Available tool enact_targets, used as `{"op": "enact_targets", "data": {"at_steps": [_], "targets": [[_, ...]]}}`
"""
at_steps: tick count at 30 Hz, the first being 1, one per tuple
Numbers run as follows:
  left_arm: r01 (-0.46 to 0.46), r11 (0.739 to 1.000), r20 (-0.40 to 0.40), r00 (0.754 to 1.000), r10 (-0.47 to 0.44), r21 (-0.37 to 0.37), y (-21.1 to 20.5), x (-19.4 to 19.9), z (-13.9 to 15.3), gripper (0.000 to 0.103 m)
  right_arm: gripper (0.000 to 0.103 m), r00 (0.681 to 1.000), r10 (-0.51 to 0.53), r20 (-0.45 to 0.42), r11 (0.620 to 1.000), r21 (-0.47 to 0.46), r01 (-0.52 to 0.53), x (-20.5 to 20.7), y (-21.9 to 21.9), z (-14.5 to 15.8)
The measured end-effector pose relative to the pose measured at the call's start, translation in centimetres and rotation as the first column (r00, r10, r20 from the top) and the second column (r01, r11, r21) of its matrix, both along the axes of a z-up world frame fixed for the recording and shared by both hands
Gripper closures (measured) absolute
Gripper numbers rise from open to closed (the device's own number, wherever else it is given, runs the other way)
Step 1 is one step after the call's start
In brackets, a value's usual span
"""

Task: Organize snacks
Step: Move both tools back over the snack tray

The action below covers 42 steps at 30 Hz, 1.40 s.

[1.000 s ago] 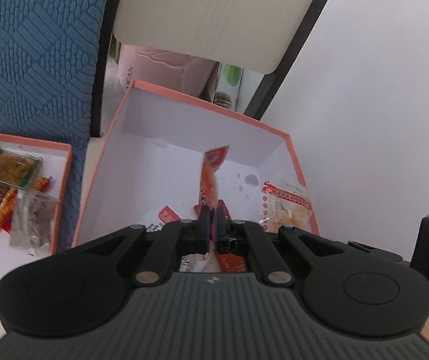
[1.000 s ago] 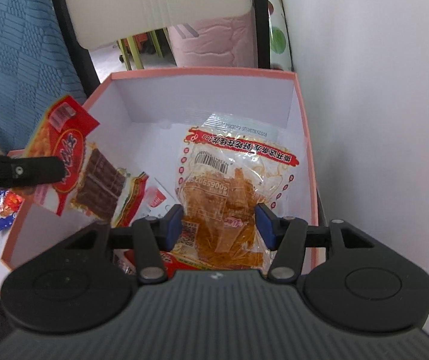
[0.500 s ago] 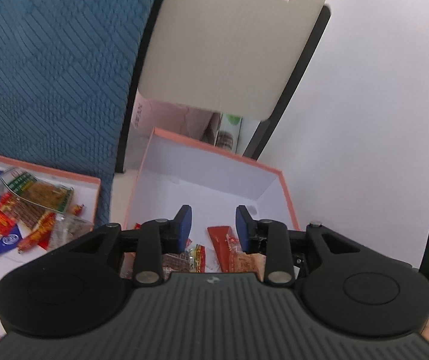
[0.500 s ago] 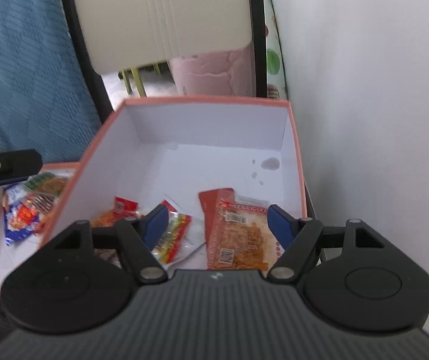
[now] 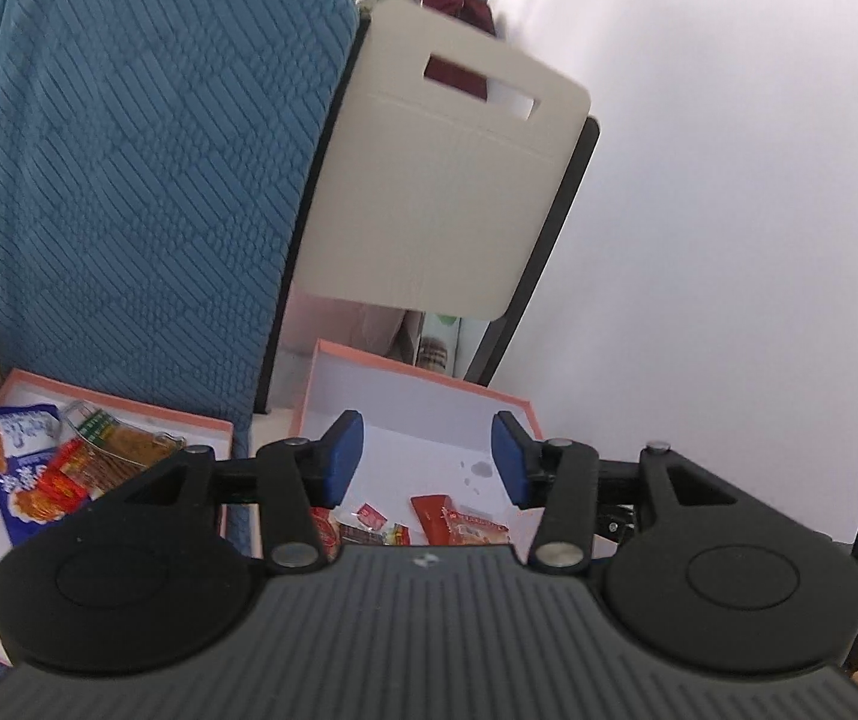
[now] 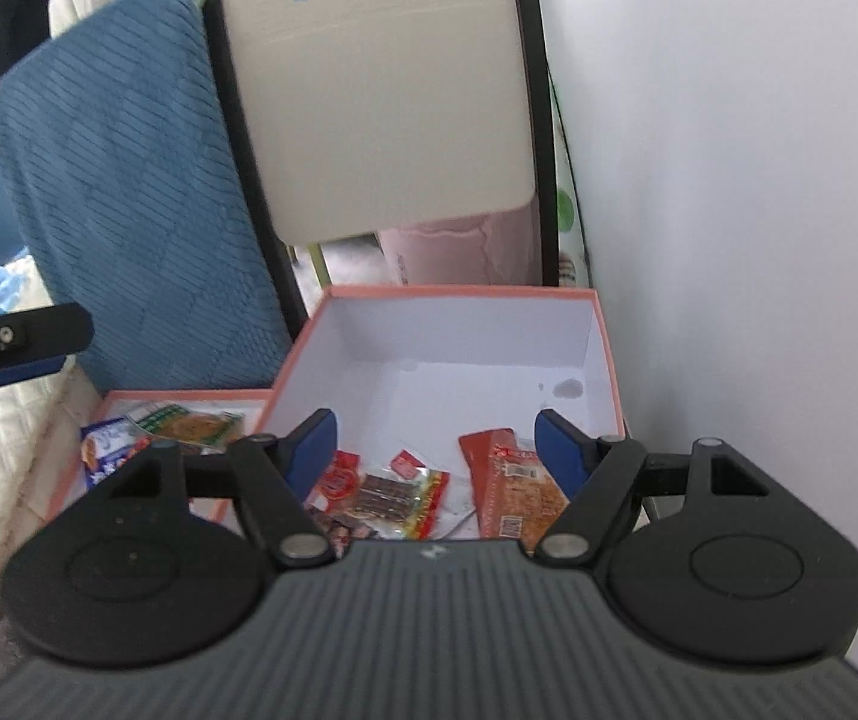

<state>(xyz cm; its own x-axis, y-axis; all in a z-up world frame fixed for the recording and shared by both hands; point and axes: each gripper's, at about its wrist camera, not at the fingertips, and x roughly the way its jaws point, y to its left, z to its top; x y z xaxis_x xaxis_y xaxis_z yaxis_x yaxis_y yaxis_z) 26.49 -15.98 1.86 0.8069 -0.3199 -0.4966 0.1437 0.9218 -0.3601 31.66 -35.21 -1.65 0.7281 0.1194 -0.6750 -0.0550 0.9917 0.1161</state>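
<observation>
White wall at three o'clock; both grippers, left gripper (image 5: pixel 427 459) and right gripper (image 6: pixel 436 453), gape empty above the deep box (image 6: pixel 603 354), so next fetch snacks from the shallow lid (image 6: pixel 189 394) at nine o'clock.

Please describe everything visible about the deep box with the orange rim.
The deep box looks like cardboard: white inside, orange on rim and outside, open at the top. It stands upright by the white wall, beside a shallow tray. Its floor bears grey stains and several snack packets, including an orange packet. Neither pair of tongs touches it.
</observation>
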Motion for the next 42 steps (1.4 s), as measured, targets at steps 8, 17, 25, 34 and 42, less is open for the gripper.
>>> {"op": "enact_targets", "data": {"at_steps": [8, 17, 25, 34, 42], "targets": [[-0.024, 1.000, 0.036, 0.999, 0.023, 0.005, 2.8, -4.3, 1.0, 0.050, 0.029, 0.999, 0.029, 0.043, 1.000, 0.006, -0.029, -2.9, 2.3, 1.5], [-0.072, 0.997, 0.053, 0.996, 0.073, -0.013, 6.7, -8.8, 0.7, 0.050, 0.029, 0.995, 0.058, 0.081, 0.998, 0.008, -0.059, -5.8, 4.9, 2.8], [-0.082, 0.996, 0.053, 0.995, 0.083, -0.023, 9.6, -11.2, -0.4, 0.050, 0.029, 0.994, 0.070, 0.086, 0.997, 0.008, -0.071, -8.1, 7.2, 1.5], [-0.121, 0.992, 0.009, 0.993, 0.122, -0.045, 12.7, -12.7, -3.6, 0.050, 0.029, 0.994, 0.084, 0.077, 0.996, 0.024, -0.086, -9.8, 9.6, -0.3], [-0.168, 0.984, -0.040, 0.985, 0.166, -0.057, 14.9, -13.5, -6.1, 0.050, 0.029, 0.988, 0.147, 0.052, 0.989, 0.006, -0.148, -10.9, 12.7, -2.3]]}}
